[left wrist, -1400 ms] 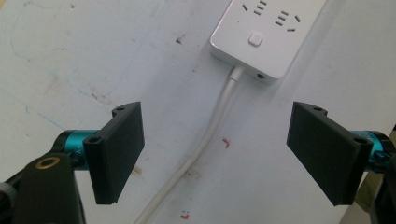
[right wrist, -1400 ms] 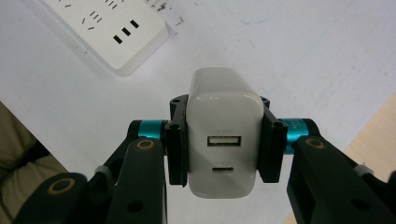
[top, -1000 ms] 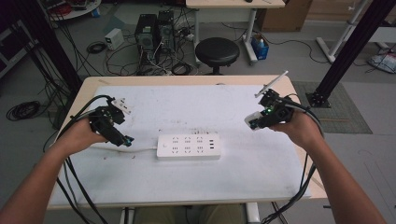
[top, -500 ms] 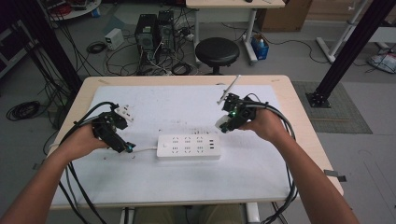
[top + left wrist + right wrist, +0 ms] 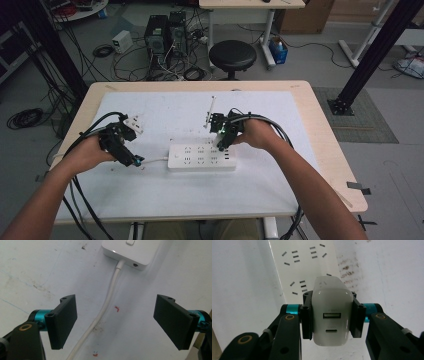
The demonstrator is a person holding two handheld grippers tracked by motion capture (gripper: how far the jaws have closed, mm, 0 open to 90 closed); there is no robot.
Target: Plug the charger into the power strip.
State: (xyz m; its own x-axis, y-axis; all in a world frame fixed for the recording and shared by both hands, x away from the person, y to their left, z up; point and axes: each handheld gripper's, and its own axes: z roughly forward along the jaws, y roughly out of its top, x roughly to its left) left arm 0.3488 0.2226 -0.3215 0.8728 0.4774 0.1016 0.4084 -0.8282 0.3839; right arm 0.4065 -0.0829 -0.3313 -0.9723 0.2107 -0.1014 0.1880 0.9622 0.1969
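A white power strip (image 5: 200, 157) lies flat in the middle of the white mat, with its cord (image 5: 155, 160) running off to the left. My left gripper (image 5: 132, 161) hangs low at that left end and is open; in the left gripper view its jaws (image 5: 116, 320) straddle the cord (image 5: 107, 305) without touching it, just short of the strip's end (image 5: 130, 251). My right gripper (image 5: 221, 142) is over the strip's right half. It is shut on a white USB charger (image 5: 332, 312), whose ports face the camera, above the strip's sockets (image 5: 304, 262).
The white mat (image 5: 260, 190) covers most of a wooden table (image 5: 327, 150). Black cables trail from both grippers off the front edge. On the floor behind the table stand a black stool (image 5: 232, 54) and computer towers (image 5: 165, 32).
My right hand has carried the charger from the table's right side leftwards and down to just over the power strip. The left hand has stayed where it was, jaws still open.
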